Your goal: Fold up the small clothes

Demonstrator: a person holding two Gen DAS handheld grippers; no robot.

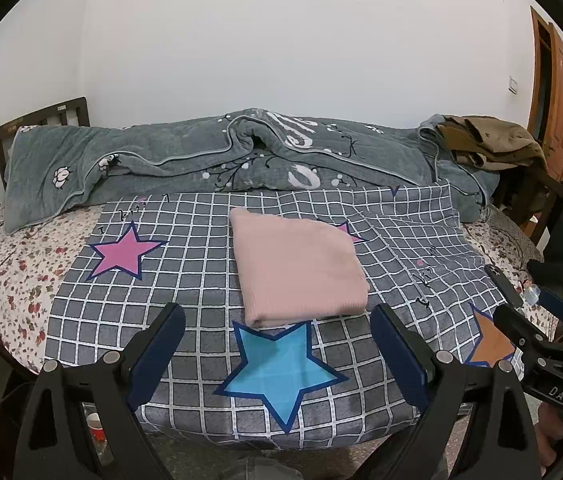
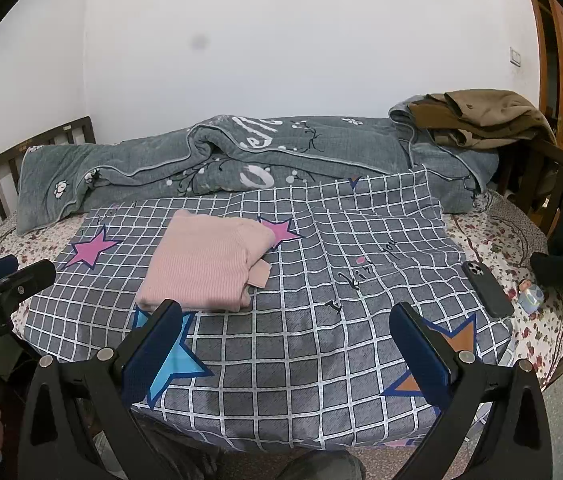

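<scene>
2 grippers, left gripper (image 1: 277, 334) and right gripper (image 2: 287, 328), gape empty; only right view shows sweater (image 2: 205, 266) cuff

One folded pink garment (image 1: 299, 266), one dark phone (image 2: 486, 289), one grey quilt (image 1: 209, 160), one brown clothes heap (image 2: 489, 120), one small figurine (image 2: 529, 295), two tongs (image 1: 277, 320) (image 2: 285, 320).

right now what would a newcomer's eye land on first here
The folded pink garment lies mid-bed on the grey checked cloth with its bright stars, a blue star just in front of it. Both tongs, left and right, hang open above the near edge. A black phone lies to the right.
</scene>
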